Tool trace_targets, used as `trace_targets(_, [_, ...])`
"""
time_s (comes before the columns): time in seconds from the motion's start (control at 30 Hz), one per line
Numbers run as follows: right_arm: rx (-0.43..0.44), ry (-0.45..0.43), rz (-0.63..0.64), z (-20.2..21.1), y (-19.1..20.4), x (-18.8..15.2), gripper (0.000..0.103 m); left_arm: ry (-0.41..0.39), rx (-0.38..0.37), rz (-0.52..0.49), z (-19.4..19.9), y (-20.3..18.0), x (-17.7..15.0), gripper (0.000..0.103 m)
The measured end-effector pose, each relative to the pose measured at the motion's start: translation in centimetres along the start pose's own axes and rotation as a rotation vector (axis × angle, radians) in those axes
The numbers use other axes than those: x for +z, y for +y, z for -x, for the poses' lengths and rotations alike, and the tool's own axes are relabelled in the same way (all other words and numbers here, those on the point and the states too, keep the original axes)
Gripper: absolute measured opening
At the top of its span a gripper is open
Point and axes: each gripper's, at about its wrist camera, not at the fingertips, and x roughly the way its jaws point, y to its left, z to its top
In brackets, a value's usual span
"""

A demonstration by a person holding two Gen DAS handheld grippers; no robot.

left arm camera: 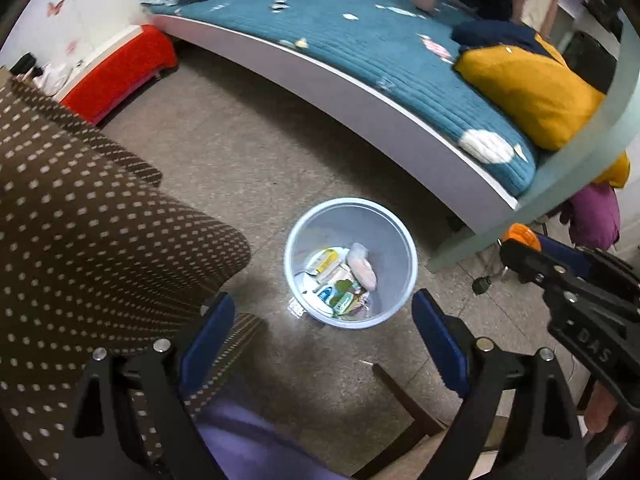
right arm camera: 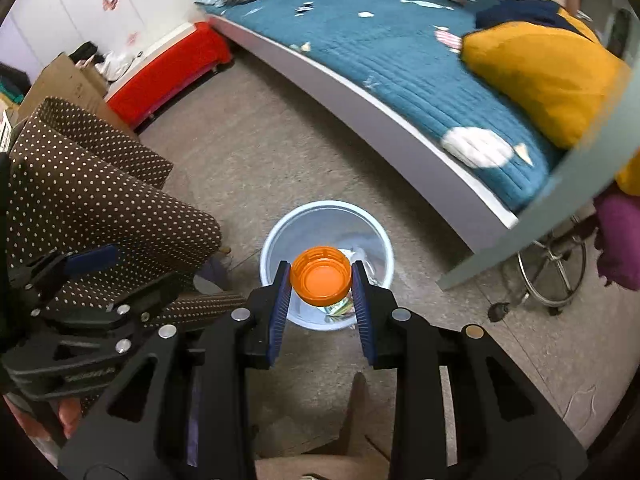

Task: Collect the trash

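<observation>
Left gripper (left arm camera: 320,344) fingers spread – empty, right gripper (right arm camera: 320,280) pinching orange cap (right arm camera: 320,280), above bin (right arm camera: 280,232)

Your speckled grey stone floor (left arm camera: 248,152) carries a pale blue round plastic bin (left arm camera: 394,240), a red fabric-covered bench (left arm camera: 120,68), and a white-framed bed with teal quilt (left arm camera: 360,40).

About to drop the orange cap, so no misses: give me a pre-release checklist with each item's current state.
1. Orange cap held between the right claw pads: ok.
2. Cap lined up over the bin opening in the right wrist view: ok.
3. True height above the bin rim: cannot tell.
4. Left claw open and empty: ok.
5. Bin upright on the floor with room above the wrappers: ok.
6. Left claw clear of the drop path: ok.
</observation>
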Motion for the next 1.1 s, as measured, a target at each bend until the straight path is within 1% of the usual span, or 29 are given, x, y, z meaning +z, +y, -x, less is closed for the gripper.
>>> trace_targets(0.03, [-0.013, 0.0, 0.011, -0.3, 0.6, 0.4, 0.062, -0.004, 0.003, 0.008, 0.2, 0.5, 0.0, 0.088])
trace_targets(0.07, [-0.029, -0.004, 0.009, -0.4, 0.7, 0.7, 0.08, -0.008, 0.006, 0.015, 0.5, 0.9, 0.0, 0.088])
trace_targets(0.13, [-0.054, -0.047, -0.011, -0.3, 0.8, 1.1, 0.08, -0.015, 0.009, 0.021, 0.7, 1.4, 0.0, 0.088])
trace_targets(0.23, [-0.048, -0.025, 0.003, -0.6, 1.0, 0.9, 0.08, -0.019, 0.006, 0.028, 1.1, 1.8, 0.0, 0.088])
trace_targets(0.43, [-0.061, 0.019, 0.013, -1.4, 1.3, -0.7, 0.08, -0.009, 0.006, 0.023, 1.0, 1.5, -0.5, 0.088])
trace_targets(0.53, [-0.061, 0.02, 0.016, -1.0, 1.6, -1.5, 0.08, -0.013, 0.002, 0.017, 1.2, 1.2, -0.8, 0.088])
trace_targets(0.7, [-0.066, 0.001, 0.009, 0.5, 1.6, -2.2, 0.08, -0.035, -0.004, 0.013, 2.2, 0.9, -1.3, 0.088])
trace_targets(0.83, [-0.071, -0.031, 0.009, 2.2, 1.7, -2.6, 0.08, -0.062, -0.017, 0.012, 3.6, 0.6, -1.8, 0.088])
trace_targets(1.1, [-0.071, -0.111, 0.019, 6.3, 2.1, -3.5, 0.08, -0.156, -0.014, -0.011, 7.9, 0.0, -3.0, 0.088])
